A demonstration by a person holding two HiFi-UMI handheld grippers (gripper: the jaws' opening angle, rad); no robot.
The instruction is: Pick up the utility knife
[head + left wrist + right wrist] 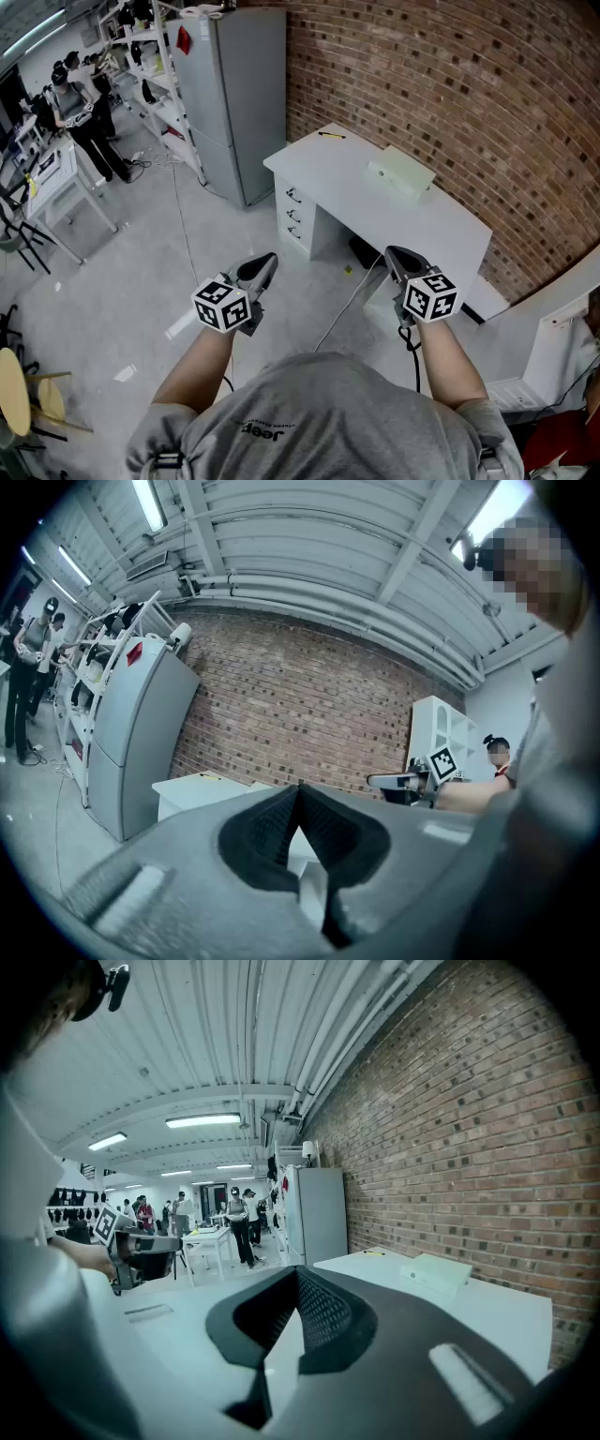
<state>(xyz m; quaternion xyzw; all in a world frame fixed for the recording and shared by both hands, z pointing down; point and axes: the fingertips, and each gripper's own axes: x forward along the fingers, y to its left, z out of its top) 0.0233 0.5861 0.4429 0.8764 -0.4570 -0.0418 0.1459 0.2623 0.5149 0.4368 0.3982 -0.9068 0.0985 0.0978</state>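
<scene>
The utility knife (330,135) is a small yellow and black thing lying at the far end of the white desk (441,225). It also shows as a yellow sliver in the left gripper view (210,776) and the right gripper view (374,1252). My left gripper (268,259) hangs in the air over the floor, well short of the desk, jaws shut and empty (298,787). My right gripper (394,251) is held level with it near the desk's front edge, also shut with nothing between its jaws (298,1271).
A pale flat box (400,174) lies on the desk by the brick wall. A tall grey cabinet (234,94) stands left of the desk. A cable (347,305) runs across the floor. People (80,112) stand by tables far left. A stool (14,389) stands at the lower left.
</scene>
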